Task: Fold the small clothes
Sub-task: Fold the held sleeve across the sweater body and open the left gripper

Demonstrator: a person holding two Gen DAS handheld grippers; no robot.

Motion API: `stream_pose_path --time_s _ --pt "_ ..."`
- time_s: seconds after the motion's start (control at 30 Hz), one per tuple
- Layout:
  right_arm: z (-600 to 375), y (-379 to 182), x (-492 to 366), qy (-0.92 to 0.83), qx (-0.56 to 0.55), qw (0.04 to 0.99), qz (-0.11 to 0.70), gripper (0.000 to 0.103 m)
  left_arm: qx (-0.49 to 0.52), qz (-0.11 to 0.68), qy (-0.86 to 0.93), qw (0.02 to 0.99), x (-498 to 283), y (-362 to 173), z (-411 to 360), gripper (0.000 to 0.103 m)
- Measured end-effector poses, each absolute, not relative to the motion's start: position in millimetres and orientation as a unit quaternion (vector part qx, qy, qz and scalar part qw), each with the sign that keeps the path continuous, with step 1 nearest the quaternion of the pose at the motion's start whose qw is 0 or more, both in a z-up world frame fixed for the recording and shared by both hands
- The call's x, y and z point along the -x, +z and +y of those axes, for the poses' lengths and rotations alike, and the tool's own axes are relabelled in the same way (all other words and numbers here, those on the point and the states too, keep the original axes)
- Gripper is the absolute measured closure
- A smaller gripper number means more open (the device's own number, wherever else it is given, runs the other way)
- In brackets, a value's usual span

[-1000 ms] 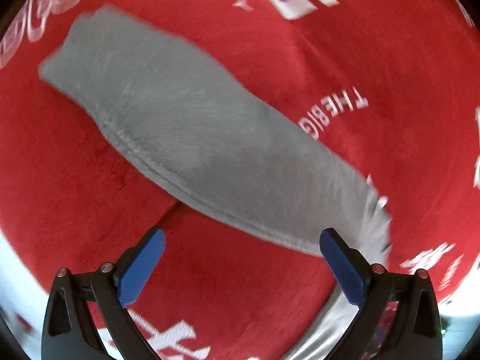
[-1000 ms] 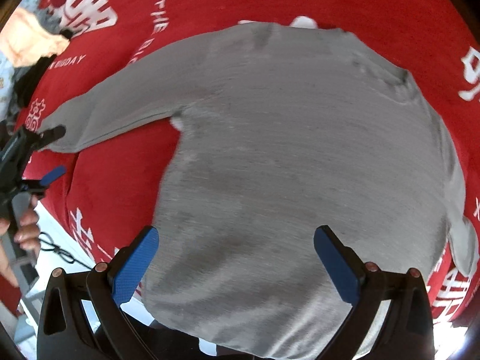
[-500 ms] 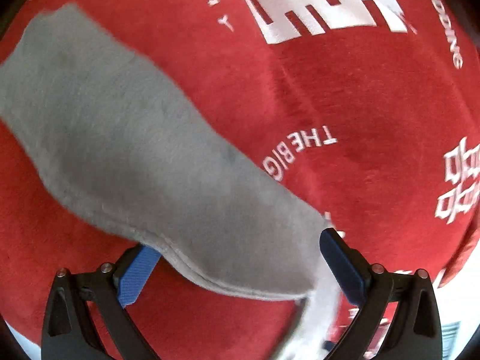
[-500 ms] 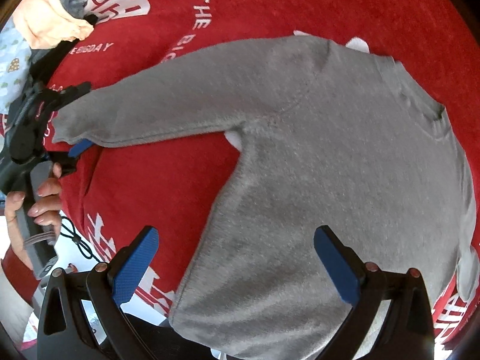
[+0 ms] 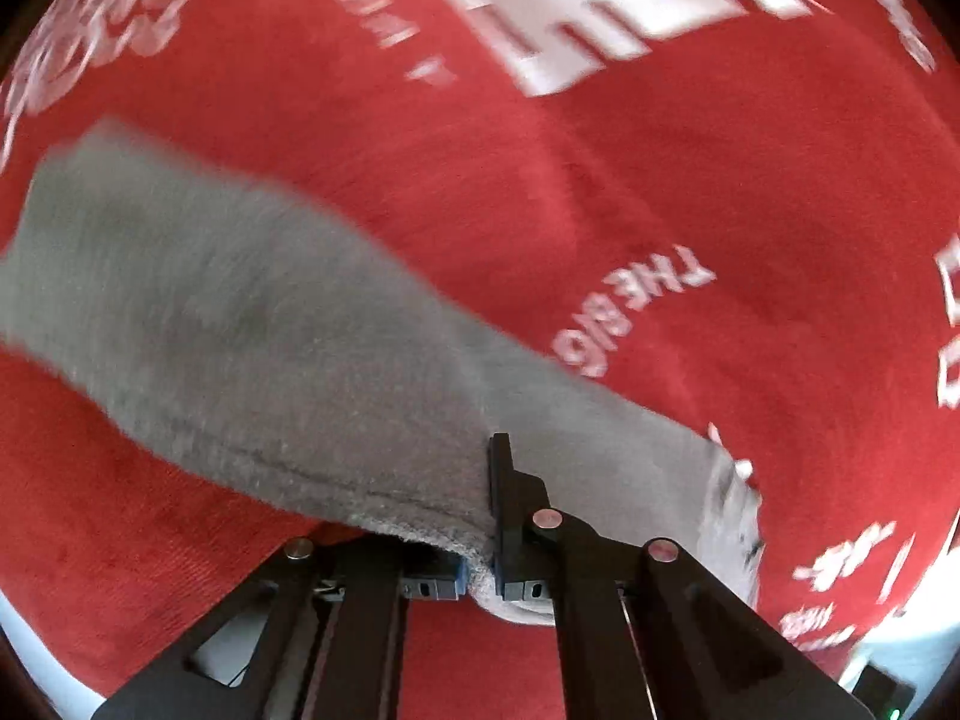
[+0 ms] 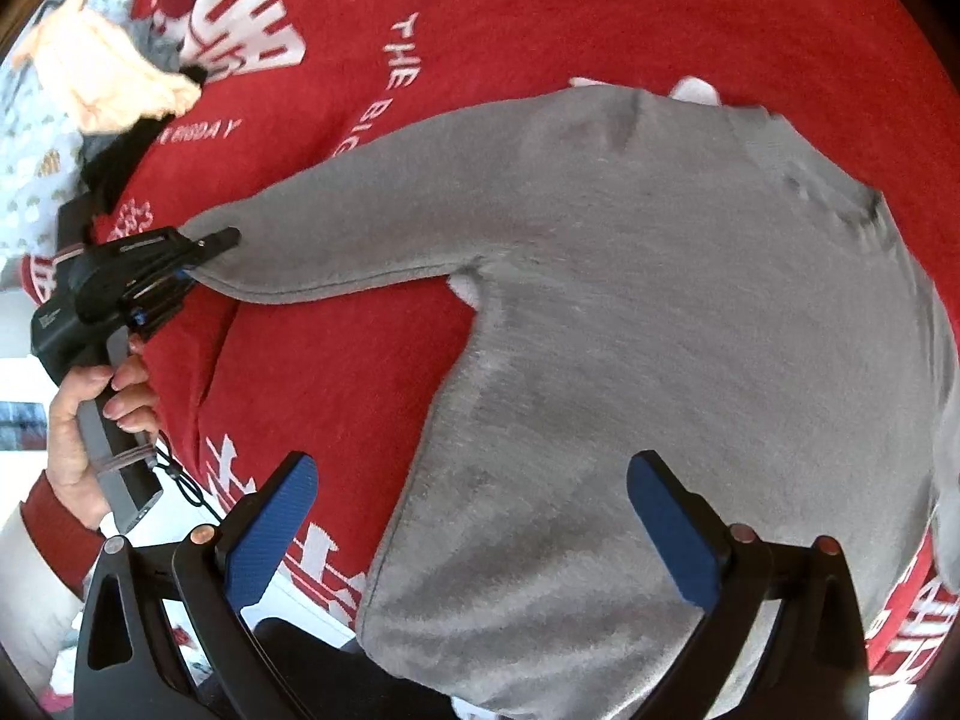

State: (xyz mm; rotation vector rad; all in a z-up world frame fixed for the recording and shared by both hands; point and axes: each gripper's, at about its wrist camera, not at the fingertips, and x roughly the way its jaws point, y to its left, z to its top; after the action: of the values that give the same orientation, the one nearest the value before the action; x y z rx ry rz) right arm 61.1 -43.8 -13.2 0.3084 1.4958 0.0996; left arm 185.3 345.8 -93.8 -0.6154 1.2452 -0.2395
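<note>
Left gripper (image 5: 480, 516) now clamped on grey sweater (image 6: 660, 312) sleeve cuff

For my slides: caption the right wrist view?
Left gripper pinches the grey sweater sleeve cuff; right gripper open above hem.

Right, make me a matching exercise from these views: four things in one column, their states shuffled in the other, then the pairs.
1. left gripper
2. right gripper
3. grey sweater
4. peach garment

A. bunched at the cloth's far left edge
B. fingers wide apart
C. spread flat on the red cloth
D. shut on the sleeve cuff

Pairs: 1-D, 2-B, 3-C, 4-A
</note>
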Motion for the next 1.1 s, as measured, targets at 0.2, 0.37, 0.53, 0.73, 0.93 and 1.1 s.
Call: stream_pose_path --time_s 0.2,0.37,0.53,0.73,0.93,1.1 --pt "-94 -13 -36 0.014 -0.196 0.719 0.666 0.000 0.227 0.535 -0.217 0.784 -180 -26 274 0.097" --pt "-153 -12 -11 -0.013 -0.222 0.723 0.654 0.000 0.186 0.512 -0.312 0.778 -165 11 161 0.097" --pt "-227 -10 25 -0.058 -0.251 0.721 0.644 0.000 0.142 0.524 -0.388 0.745 -120 15 39 0.097" --pt "-306 -25 76 -0.115 -0.285 0.701 0.644 0.000 0.036 0.569 -0.412 0.711 -59 -36 -83 0.097" --pt "-349 -45 107 -0.151 -0.300 0.685 0.646 0.000 -0.086 0.594 -0.363 0.712 -28 -72 -119 0.088" --pt "-341 -39 90 -0.142 -0.281 0.703 0.639 0.000 -0.110 0.553 -0.342 0.752 -31 -33 -81 0.022"
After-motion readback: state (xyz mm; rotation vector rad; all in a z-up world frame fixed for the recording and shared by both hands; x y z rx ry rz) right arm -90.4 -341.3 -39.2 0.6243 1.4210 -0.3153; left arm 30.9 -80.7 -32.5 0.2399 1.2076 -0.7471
